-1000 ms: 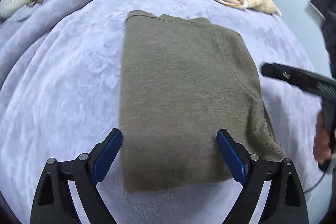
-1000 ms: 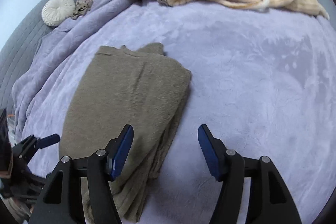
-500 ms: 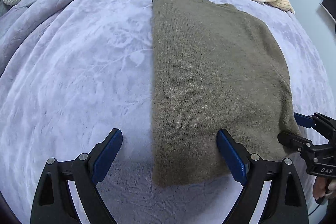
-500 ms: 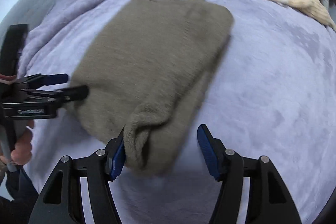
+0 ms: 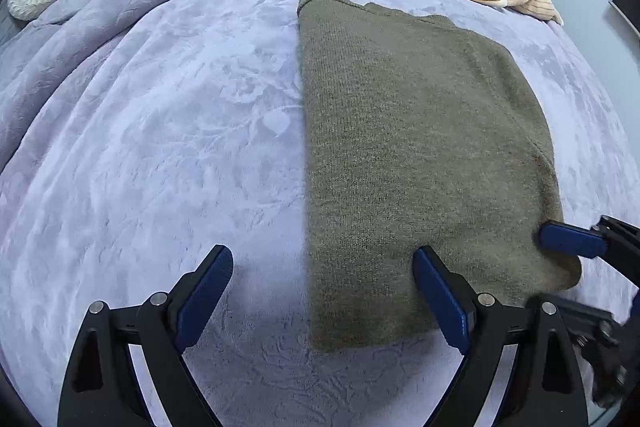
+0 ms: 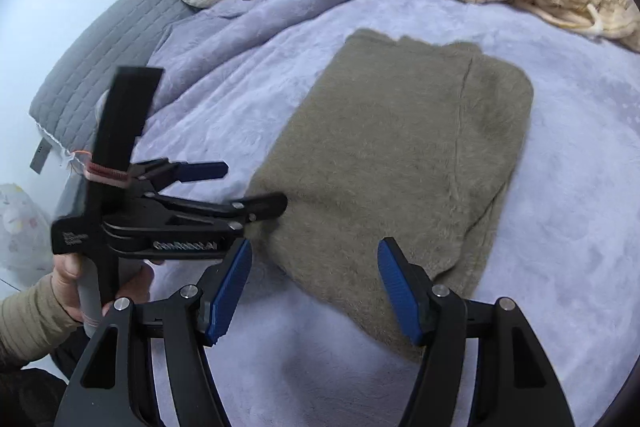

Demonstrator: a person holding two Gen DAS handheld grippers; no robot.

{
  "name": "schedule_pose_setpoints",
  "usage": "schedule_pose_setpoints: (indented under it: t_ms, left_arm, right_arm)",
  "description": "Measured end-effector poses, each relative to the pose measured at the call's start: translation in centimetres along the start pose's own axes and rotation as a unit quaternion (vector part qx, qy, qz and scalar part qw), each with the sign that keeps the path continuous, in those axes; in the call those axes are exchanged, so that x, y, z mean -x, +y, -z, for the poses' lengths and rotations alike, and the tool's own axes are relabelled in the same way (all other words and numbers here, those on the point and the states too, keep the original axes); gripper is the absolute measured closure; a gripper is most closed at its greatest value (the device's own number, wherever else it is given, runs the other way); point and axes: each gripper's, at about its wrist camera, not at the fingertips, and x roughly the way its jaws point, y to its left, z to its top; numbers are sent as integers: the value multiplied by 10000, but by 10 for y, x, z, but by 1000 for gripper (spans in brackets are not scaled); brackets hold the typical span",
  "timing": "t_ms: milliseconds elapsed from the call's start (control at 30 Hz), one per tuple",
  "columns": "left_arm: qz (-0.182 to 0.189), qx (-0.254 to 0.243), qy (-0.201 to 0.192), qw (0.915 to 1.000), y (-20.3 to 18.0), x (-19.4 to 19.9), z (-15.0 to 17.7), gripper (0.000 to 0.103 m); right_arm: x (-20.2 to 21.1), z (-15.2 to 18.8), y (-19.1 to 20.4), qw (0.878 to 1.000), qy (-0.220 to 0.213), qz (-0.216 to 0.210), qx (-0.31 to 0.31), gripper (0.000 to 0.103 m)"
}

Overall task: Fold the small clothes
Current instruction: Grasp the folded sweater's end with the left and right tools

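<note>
The sweater [image 5: 420, 163] lies flat on the bed [image 5: 160, 147]. Its long way runs straight out in front of both tools. The left tool [image 5: 323, 301] is wide and holds nothing; the sweater's near left corner sits between its jaws. The right tool [image 6: 314, 291] is partly wide and holds nothing too; the near right corner lies between its jaws. Each tool looks set to pinch its own near corner.

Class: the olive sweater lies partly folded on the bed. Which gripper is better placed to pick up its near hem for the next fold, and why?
Probably the right gripper: its open jaws straddle the sweater's near corner. The left gripper is also open, but spans the sweater's side edge, half over bare blanket.
</note>
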Motion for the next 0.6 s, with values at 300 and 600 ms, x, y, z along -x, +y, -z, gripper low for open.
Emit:
schedule_pose_setpoints:
  t_ms: [300, 600]
  left_arm:
    - [1188, 495, 133, 9916, 18, 4, -31, 11]
    - [1874, 825, 636, 9767, 28, -51, -80, 11]
  right_arm:
    - [45, -7, -36, 9928, -819, 586, -648, 15]
    - [12, -35, -117, 9839, -455, 123, -1725, 15]
